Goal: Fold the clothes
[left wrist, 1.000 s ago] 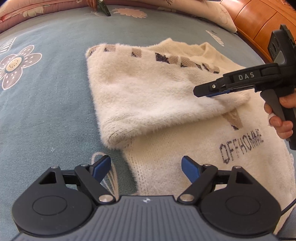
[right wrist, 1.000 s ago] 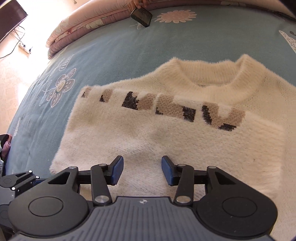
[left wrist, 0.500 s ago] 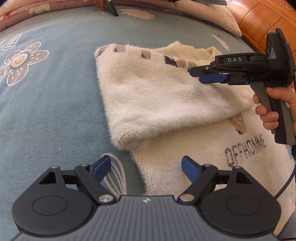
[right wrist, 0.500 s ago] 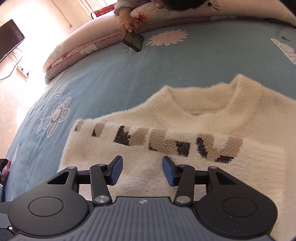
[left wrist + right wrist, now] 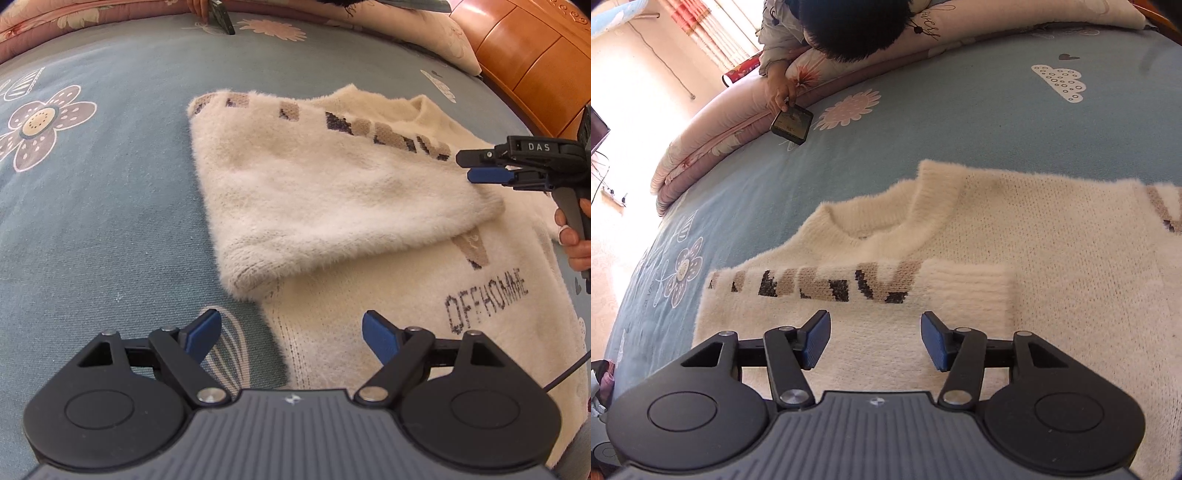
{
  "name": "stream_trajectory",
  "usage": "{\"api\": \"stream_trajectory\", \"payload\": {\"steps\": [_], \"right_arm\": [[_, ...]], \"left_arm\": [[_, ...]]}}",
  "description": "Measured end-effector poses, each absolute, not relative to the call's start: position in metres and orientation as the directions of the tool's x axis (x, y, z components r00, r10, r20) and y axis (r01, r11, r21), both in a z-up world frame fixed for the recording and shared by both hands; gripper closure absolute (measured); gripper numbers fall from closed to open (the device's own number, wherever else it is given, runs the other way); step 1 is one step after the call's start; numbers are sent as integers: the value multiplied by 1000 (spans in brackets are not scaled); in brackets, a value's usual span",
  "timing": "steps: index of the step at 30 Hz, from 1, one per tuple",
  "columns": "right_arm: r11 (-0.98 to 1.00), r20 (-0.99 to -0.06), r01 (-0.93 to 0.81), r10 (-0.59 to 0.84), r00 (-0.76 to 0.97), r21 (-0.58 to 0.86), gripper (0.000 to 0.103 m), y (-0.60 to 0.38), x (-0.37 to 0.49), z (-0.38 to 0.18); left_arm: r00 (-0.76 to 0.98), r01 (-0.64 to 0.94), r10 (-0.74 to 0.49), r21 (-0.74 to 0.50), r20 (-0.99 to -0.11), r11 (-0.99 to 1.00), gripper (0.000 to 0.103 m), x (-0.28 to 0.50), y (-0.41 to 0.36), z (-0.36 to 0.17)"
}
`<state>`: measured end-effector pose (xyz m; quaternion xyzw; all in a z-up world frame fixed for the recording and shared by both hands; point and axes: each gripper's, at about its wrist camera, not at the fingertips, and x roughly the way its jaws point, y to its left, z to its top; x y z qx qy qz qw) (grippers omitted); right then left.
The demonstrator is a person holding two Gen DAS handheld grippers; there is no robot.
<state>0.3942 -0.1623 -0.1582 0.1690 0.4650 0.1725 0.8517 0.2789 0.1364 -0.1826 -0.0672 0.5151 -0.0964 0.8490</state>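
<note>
Sweater (image 5: pixel 332 206): 1 sleeve now folded across body | right gripper (image 5: pixel 875 339): withdrawn, fingers opening, empty | left gripper (image 5: pixel 291 332): fingers apart, idle | next: opposite sleeve.

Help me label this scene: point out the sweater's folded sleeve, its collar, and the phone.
folded sleeve (image 5: pixel 332 192), left wrist view, middle of the fuzzy fold.
collar (image 5: pixel 882 221), right wrist view, ribbed neck edge.
phone (image 5: pixel 791 123), right wrist view, its screen.
</note>
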Motion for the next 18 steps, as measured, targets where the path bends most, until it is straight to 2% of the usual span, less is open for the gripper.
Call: {"api": "stream_trajectory", "payload": {"steps": [2,4,7,12,18], "right_arm": [[908,-768,-112,402,498,403,44,-160,394,-165],[904,-758,-88,401,515,418,44,-160,392,-165],[856,-706,-150,497,504,495,44,-143,389,-157],[800,-681,-316,600,420,510,42,-78,386,-147],[833,-741,-345,547,389,434,40,-44,379,-166]], "left_arm": [[450,88,-235,-219,-862,972,20,279,139,-183],[450,84,-242,-229,-860,970,20,279,143,-182],[455,86,-263,-252,-851,964,20,277,149,-180],[466,49,-267,-277,-843,960,20,276,166,-181],[494,-23,-259,-311,-830,950,19,272,196,-180]]}}
